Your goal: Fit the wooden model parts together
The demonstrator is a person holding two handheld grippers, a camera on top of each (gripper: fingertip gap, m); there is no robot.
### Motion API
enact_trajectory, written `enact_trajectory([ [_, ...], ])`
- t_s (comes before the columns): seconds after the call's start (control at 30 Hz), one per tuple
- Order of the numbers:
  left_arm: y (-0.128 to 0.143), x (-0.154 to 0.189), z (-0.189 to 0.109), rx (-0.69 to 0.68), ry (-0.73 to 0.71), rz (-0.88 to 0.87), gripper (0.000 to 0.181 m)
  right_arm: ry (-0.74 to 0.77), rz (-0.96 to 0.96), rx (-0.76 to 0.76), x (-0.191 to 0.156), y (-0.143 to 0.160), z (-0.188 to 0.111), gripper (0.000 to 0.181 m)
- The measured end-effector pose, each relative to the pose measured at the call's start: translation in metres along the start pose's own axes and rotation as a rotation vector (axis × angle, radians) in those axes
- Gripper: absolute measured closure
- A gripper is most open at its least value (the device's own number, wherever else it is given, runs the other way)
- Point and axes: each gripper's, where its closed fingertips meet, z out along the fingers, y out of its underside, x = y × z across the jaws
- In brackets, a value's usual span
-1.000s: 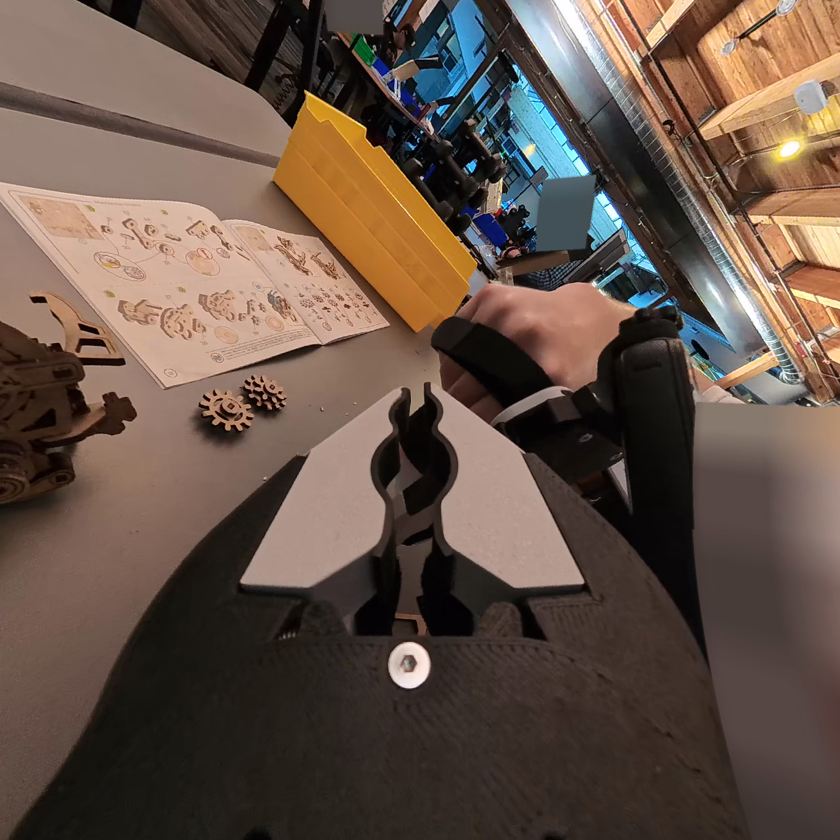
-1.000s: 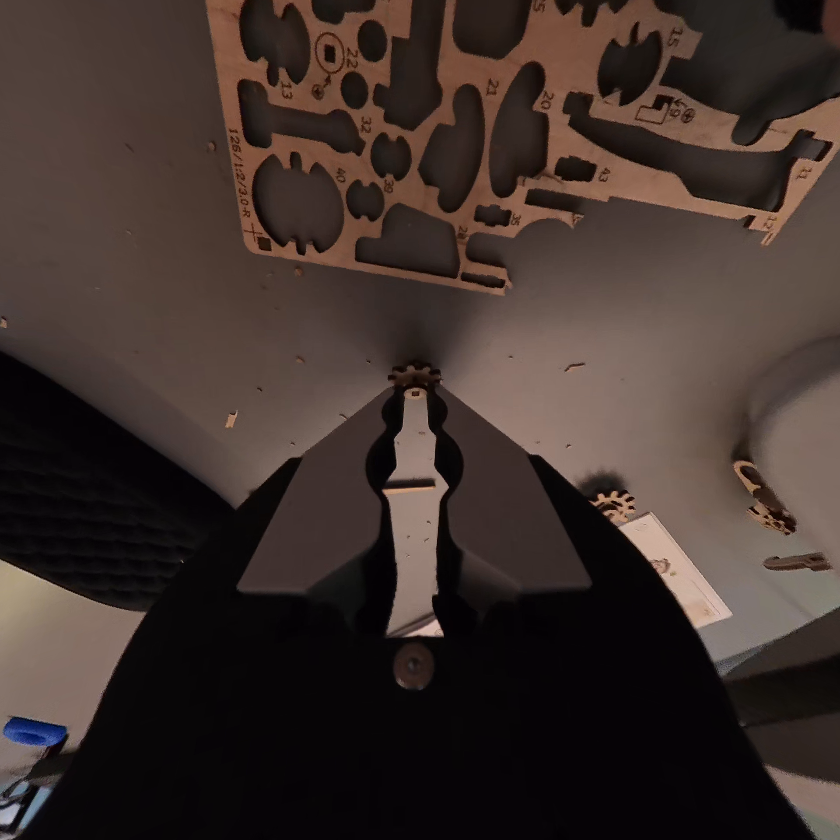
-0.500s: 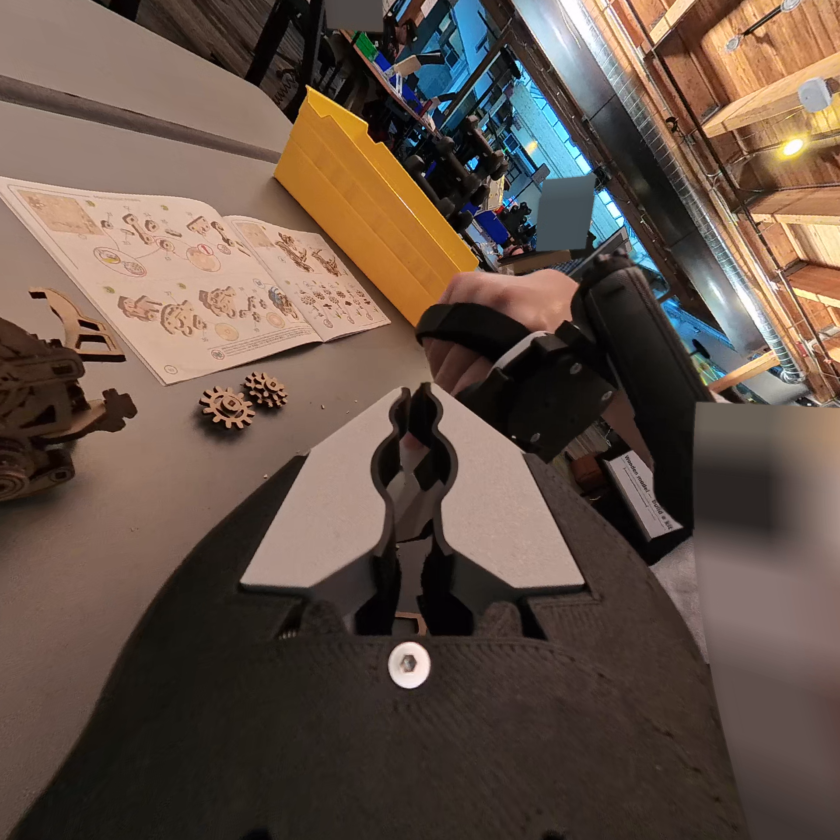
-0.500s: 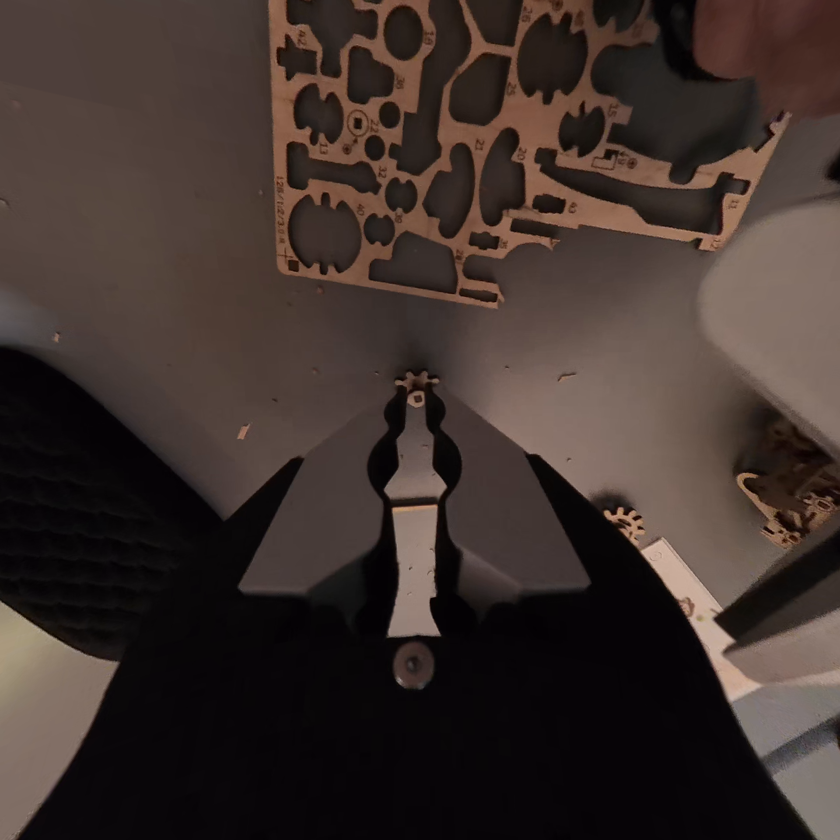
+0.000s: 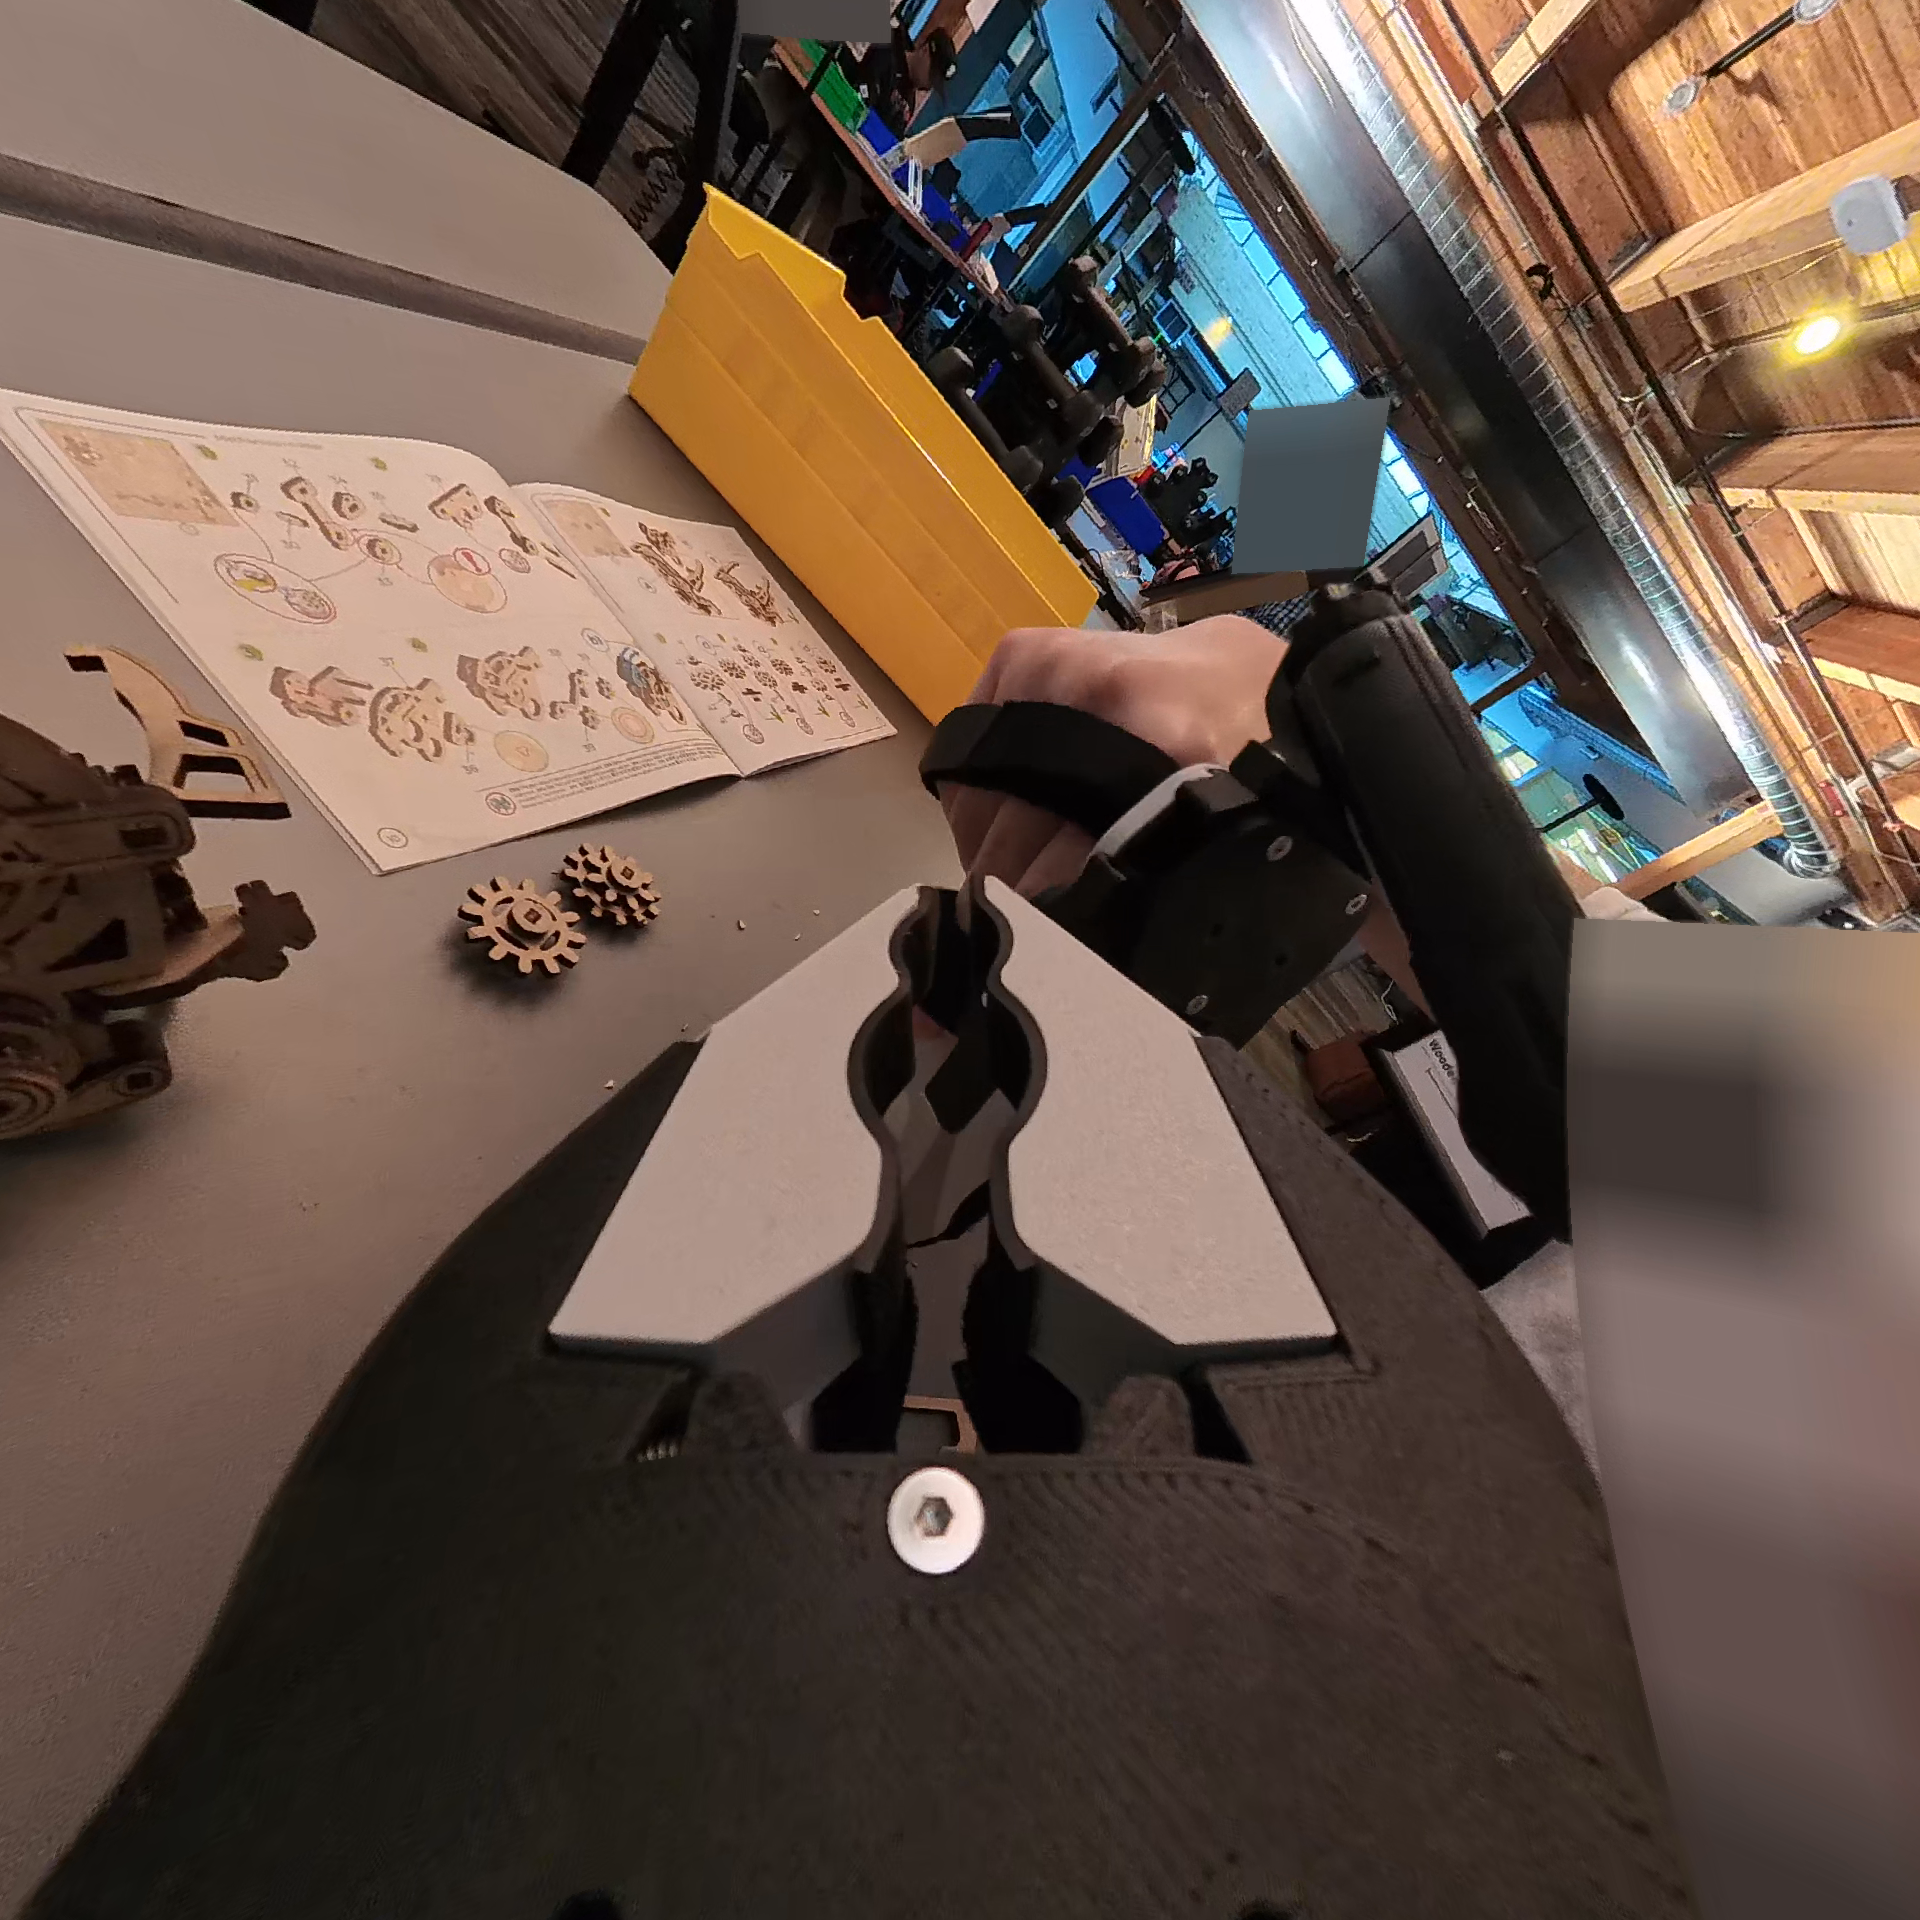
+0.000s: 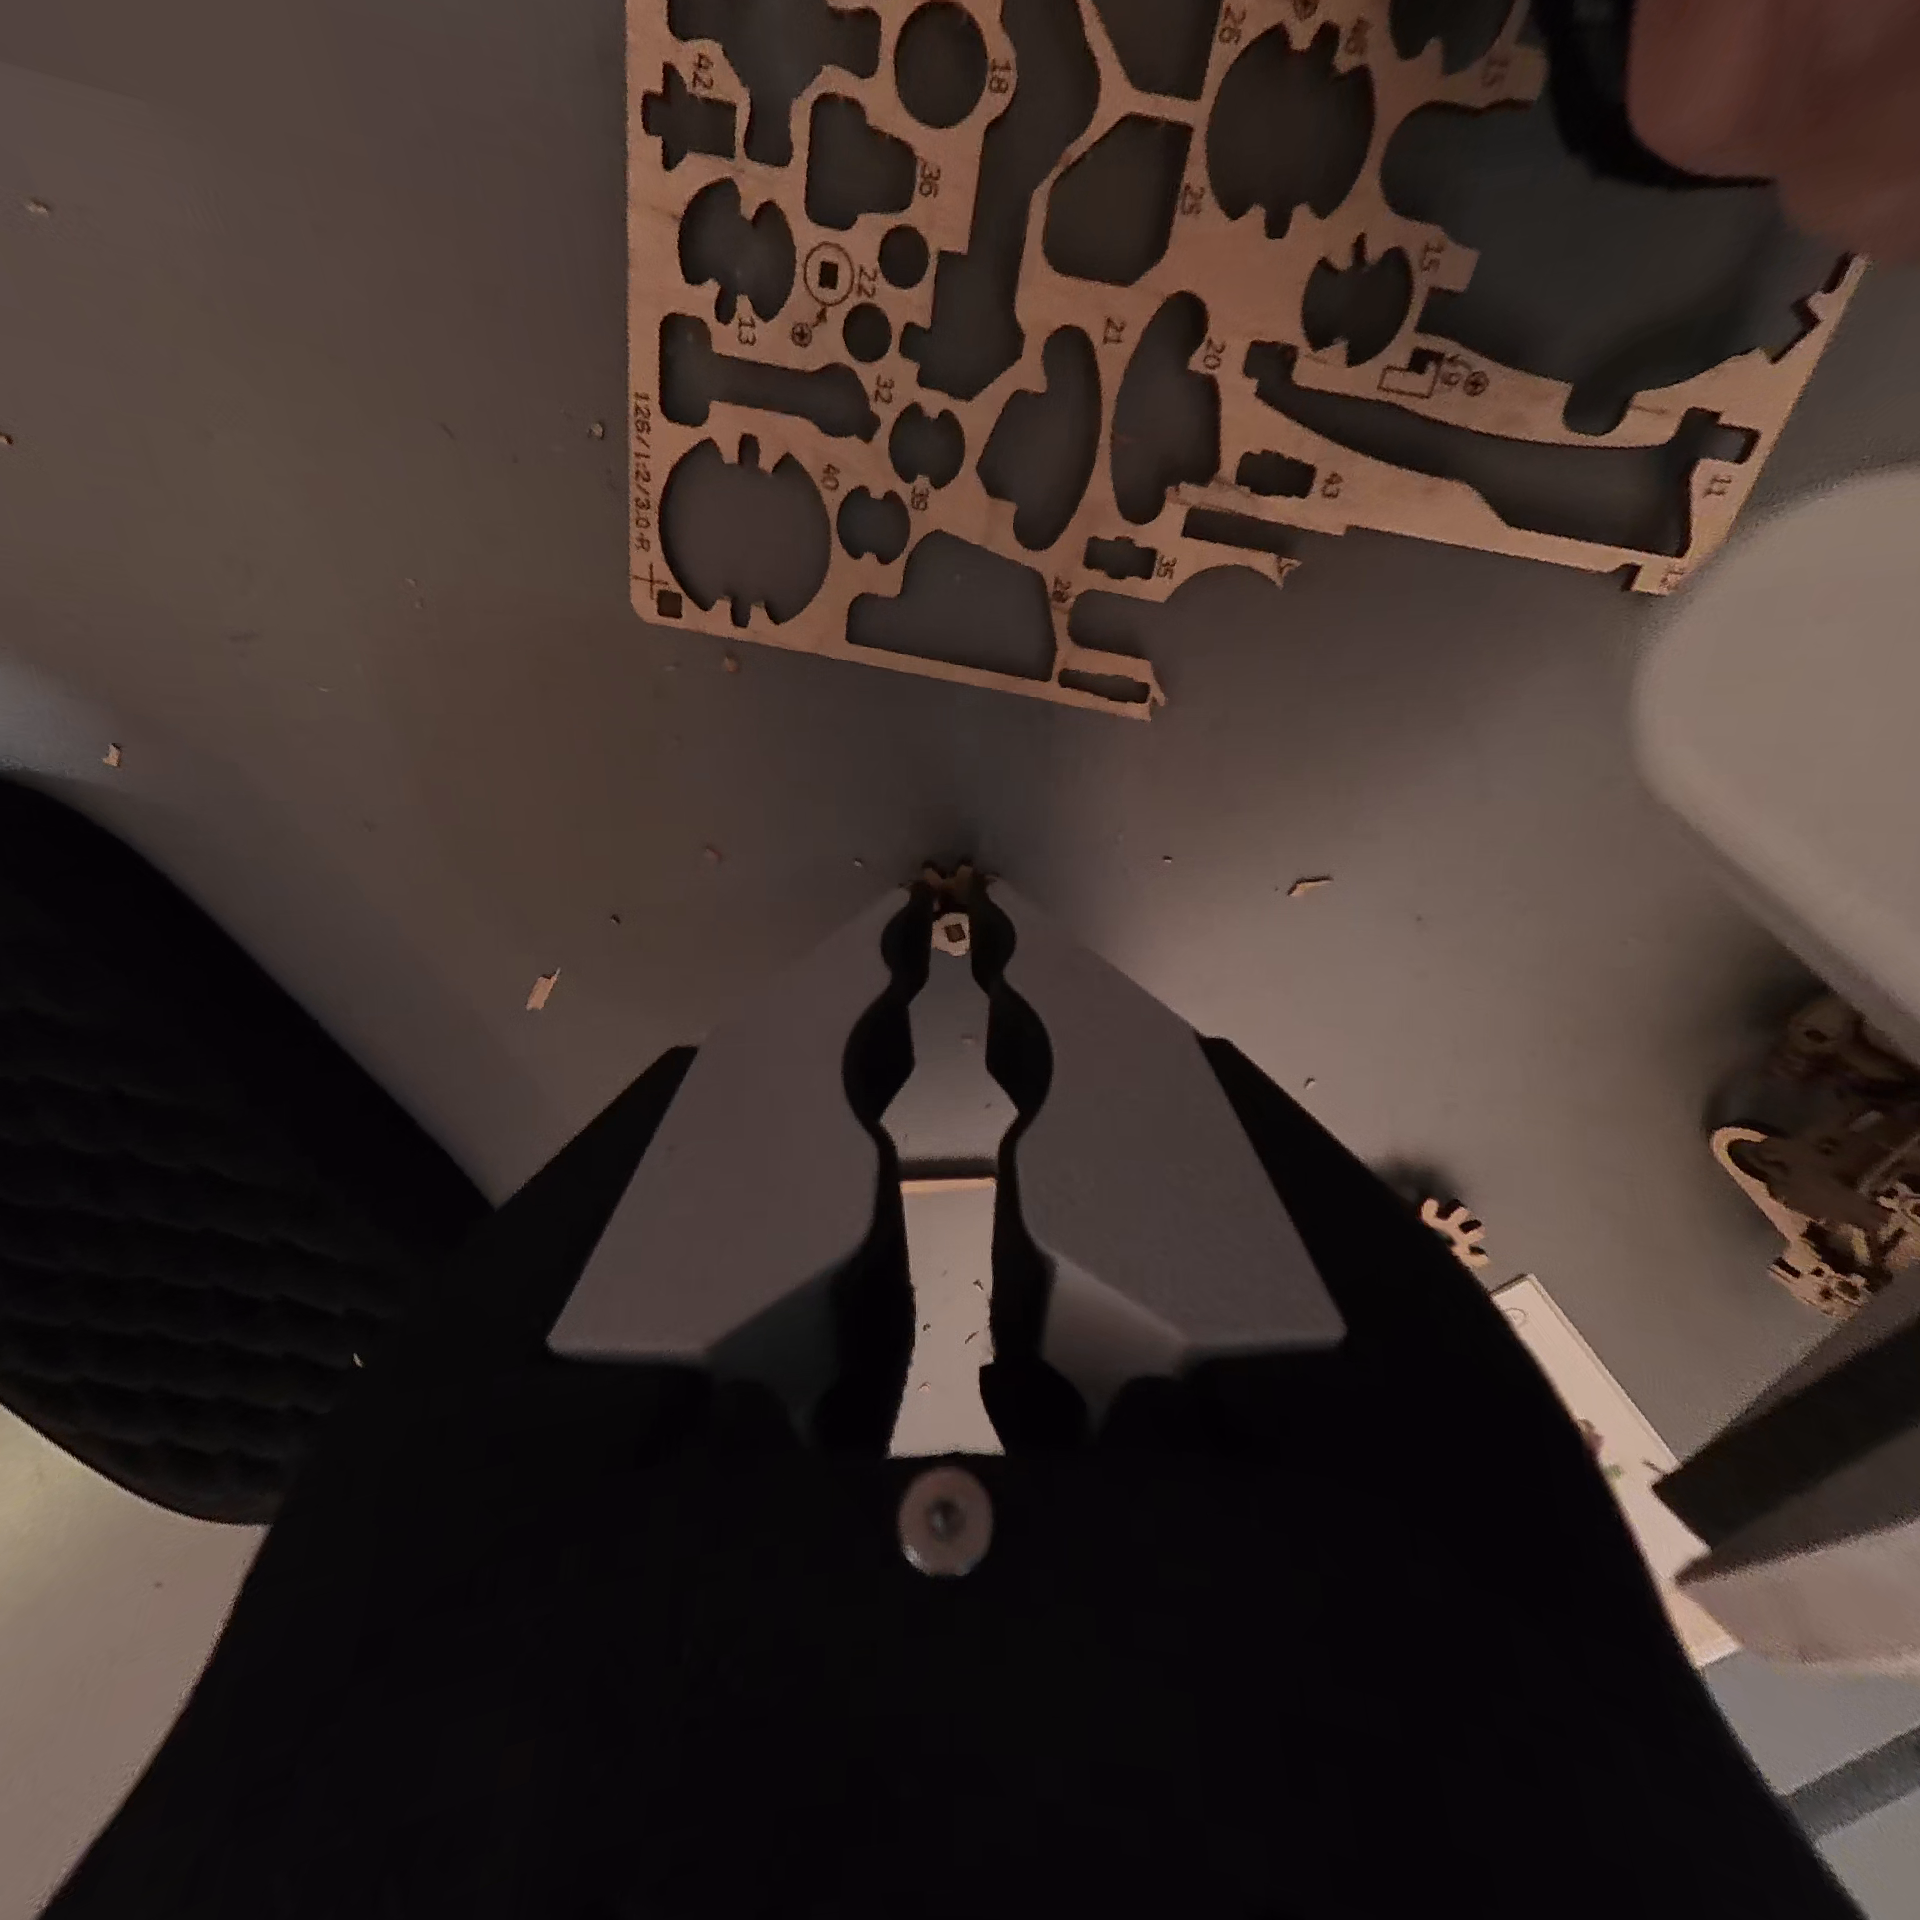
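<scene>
My right gripper is shut on a small wooden gear, held at the fingertips above the grey table. My left gripper is shut with nothing between its fingers, low over the table. In the left wrist view the right gripper's body and the hand holding it are just beyond my left fingertips. A partly built wooden model stands at the far left, with two loose gears beside it. The model also shows in the right wrist view.
An open instruction booklet lies on the table, with a yellow bin behind it. A punched-out plywood sheet lies ahead of the right gripper. A black textured pad is at the left. Wood crumbs dot the table. Spacing between my two grippers at the tips: around 12 cm.
The right gripper has shifted with the gear still in it; the plywood sheet now sits lower and to the right in its view. The left gripper has stayed put.
</scene>
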Motion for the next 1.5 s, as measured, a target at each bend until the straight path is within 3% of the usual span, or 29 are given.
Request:
enact_trajectory([
  [0.7,0.0,0.001,0.0,0.0,0.004,-0.002,0.177,0.028,-0.018,-0.114,-0.001,0.001,0.002,0.176],
  [1.0,0.0,0.001,0.0,-0.002,0.005,-0.003,0.177,0.081,-0.002,0.006,0.003,-0.004,-0.011,0.172],
  [1.23,0.001,0.001,0.0,-0.006,0.003,-0.003,0.177,0.022,0.085,0.087,0.004,0.002,-0.006,0.177],
  [1.5,0.002,-0.001,0.001,-0.009,0.001,-0.007,0.176,0.021,0.053,0.005,0.001,0.001,-0.004,0.181],
])
